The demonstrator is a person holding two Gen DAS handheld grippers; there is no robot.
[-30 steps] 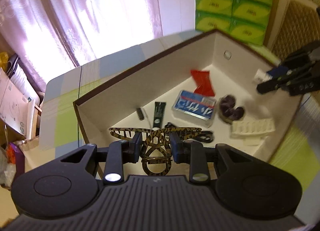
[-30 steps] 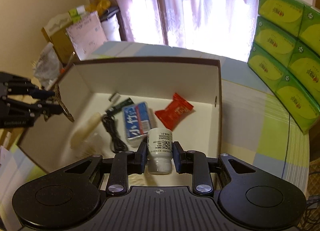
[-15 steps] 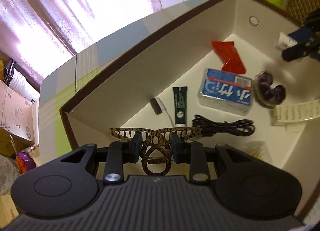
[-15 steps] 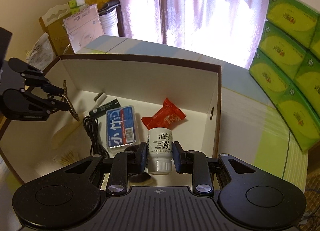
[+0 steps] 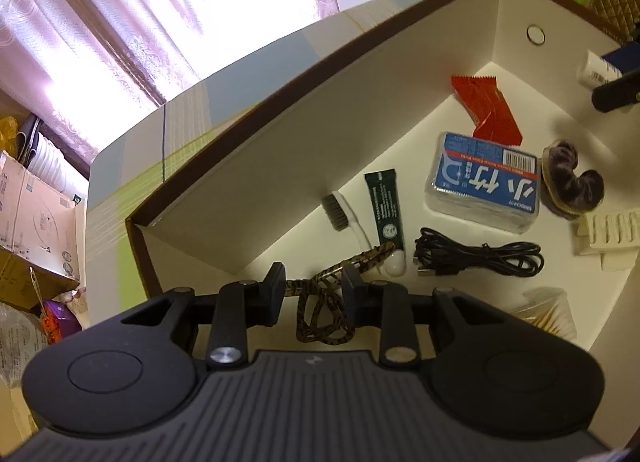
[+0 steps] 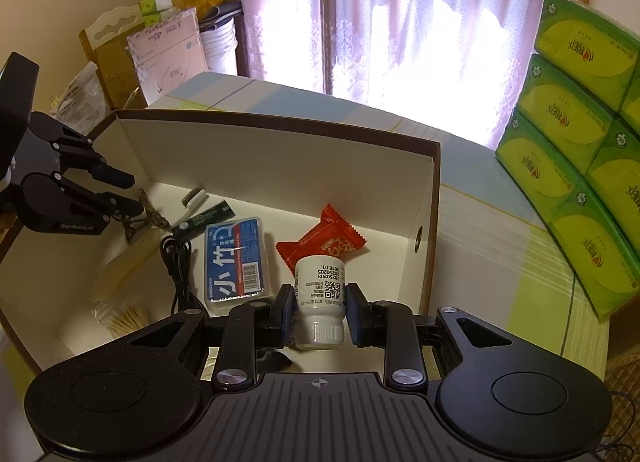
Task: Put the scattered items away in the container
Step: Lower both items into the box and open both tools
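the left gripper [image 5: 313,290] is low inside the box [image 5: 280,109], in its near left corner. its jaws are open, with gaps on both sides of the hair clip [image 5: 326,312]. the clip is brown with dark spots, like a leopard, and has loops. it lies flat on the box floor between the jaws, and its long arm points away toward the green tube [image 5: 386,209]. the tip is just beside the tube's white cap and the brush [image 5: 346,217].

the right gripper [image 6: 319,312] is over the near right part of the box [image 6: 280,165]. its jaws are closed on the bottle [image 6: 320,302]. the bottle is white with a ribbed cap and a label with small black print. its long way runs front to back, with the cap toward the camera and the bottom toward the red packet [image 6: 324,242]. the jaws press its two sides.
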